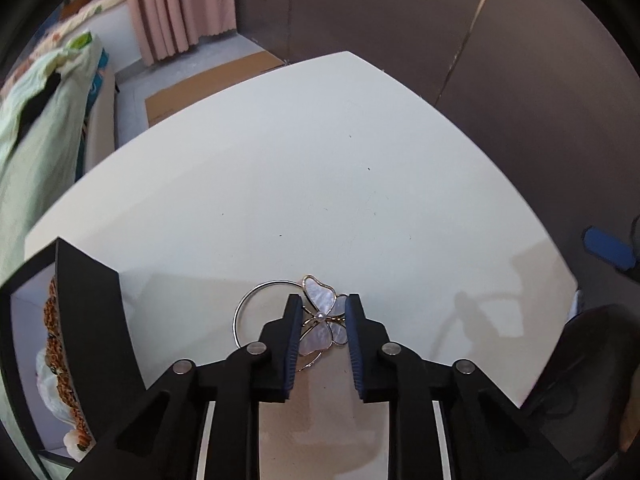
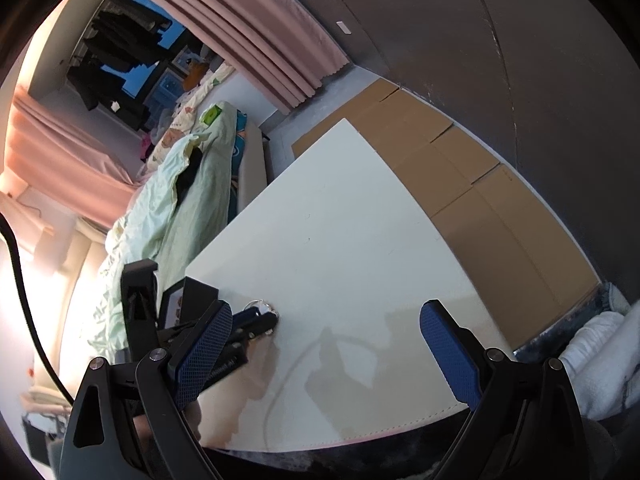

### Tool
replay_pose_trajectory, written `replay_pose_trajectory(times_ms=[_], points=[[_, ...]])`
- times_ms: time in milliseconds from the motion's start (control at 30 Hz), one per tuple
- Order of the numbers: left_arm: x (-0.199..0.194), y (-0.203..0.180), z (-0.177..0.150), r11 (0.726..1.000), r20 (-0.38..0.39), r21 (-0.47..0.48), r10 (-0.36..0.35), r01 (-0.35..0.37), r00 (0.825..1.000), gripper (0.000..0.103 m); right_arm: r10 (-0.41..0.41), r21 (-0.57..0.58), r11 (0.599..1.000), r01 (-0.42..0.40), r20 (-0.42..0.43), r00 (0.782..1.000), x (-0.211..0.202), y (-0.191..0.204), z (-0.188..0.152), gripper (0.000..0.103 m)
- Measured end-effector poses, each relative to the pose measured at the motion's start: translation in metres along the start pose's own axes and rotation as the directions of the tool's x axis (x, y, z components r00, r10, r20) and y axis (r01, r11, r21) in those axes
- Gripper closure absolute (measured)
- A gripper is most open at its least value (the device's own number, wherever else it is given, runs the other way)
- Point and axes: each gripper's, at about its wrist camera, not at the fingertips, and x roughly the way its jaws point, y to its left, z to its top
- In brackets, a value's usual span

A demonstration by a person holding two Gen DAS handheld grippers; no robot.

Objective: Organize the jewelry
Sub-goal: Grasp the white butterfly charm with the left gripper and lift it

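Observation:
A mother-of-pearl flower ornament point(image 1: 320, 320) on a thin silver bangle point(image 1: 250, 300) lies on the white table point(image 1: 320, 180). My left gripper point(image 1: 320, 308) sits low over it, its two fingers on either side of the flower with a small gap on each side. A black jewelry box point(image 1: 80, 320) stands open at the left, with a brown beaded piece point(image 1: 60, 360) inside. My right gripper point(image 2: 326, 320) is wide open and empty above the table's near edge. In the right wrist view the left gripper point(image 2: 256, 320), the bangle point(image 2: 258, 304) and the box point(image 2: 188, 300) show at the left.
A bed with pale green bedding point(image 2: 168, 184) stands beyond the table's left side. Flattened cardboard point(image 2: 460, 168) lies on the floor by the dark wall. Pink curtains point(image 1: 176, 4) hang at the back. A white cloth point(image 2: 600, 344) lies at the right.

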Motion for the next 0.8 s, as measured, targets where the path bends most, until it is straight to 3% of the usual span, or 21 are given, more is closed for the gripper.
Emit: replay_pose_trajectory(times_ms=[33,133,267,800], points=[[-0.003,0.002,0.001,1.0,0.01,-0.007,-0.006,0.006,1.0,0.091,-0.008,-0.01,1.0,0.009,0.002,1.0,0.0,0.002,0.0,0.007],[-0.013,0.006,0.004,1.0,0.04,-0.021,-0.015,0.016,0.999,0.091,-0.041,-0.04,0.998,0.041,0.013,0.999,0.0,0.007,0.0,0.008],[-0.018,0.011,0.006,0.998,0.055,-0.048,-0.043,0.046,0.998,0.091,-0.062,-0.068,0.996,0.062,-0.002,0.998,0.008,0.012,0.001,0.018],[-0.062,0.041,0.005,0.984,0.15,-0.121,-0.108,0.127,0.983,0.091,-0.052,-0.163,0.986,0.041,-0.068,0.996,0.036,0.041,-0.009,0.025]])
